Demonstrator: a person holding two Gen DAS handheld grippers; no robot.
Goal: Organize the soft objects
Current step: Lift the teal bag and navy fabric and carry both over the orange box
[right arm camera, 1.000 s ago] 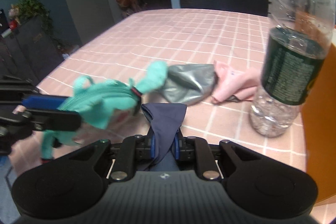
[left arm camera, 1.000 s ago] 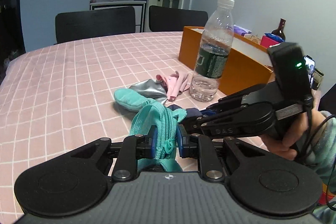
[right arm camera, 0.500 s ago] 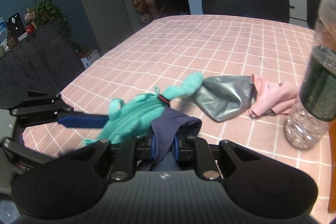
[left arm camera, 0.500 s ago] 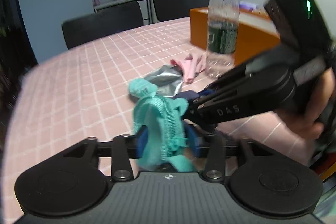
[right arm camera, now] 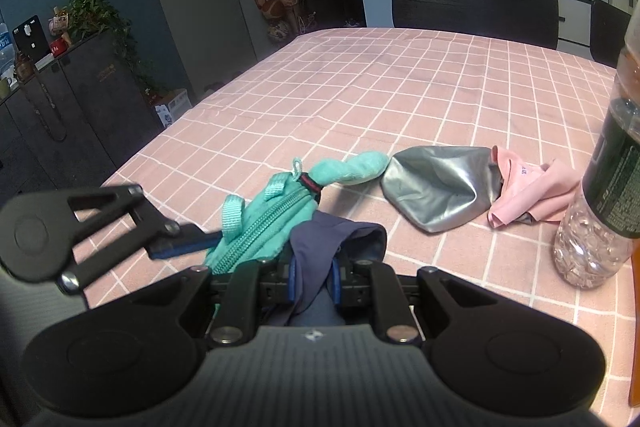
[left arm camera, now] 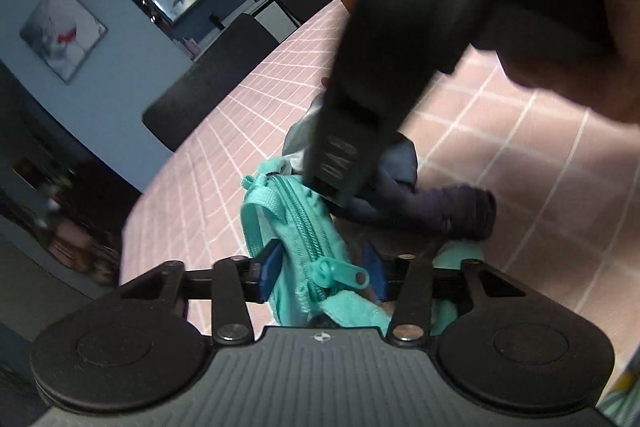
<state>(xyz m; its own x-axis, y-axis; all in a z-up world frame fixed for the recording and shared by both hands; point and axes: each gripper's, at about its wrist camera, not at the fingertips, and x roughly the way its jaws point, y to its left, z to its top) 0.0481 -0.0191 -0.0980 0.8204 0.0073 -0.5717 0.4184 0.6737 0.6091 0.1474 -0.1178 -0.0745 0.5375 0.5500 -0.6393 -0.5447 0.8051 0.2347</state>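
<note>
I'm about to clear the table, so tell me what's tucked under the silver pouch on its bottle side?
A crumpled pink cloth pokes out from beneath the silver pouch, spreading toward the water bottle. How far it runs underneath is hidden by the pouch, as is anything else under it.

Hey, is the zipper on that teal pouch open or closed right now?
Closed, as far as shown: the teal pouch has its zipper teeth meshed along the visible run, with the pull tab lying near the left gripper.
</note>
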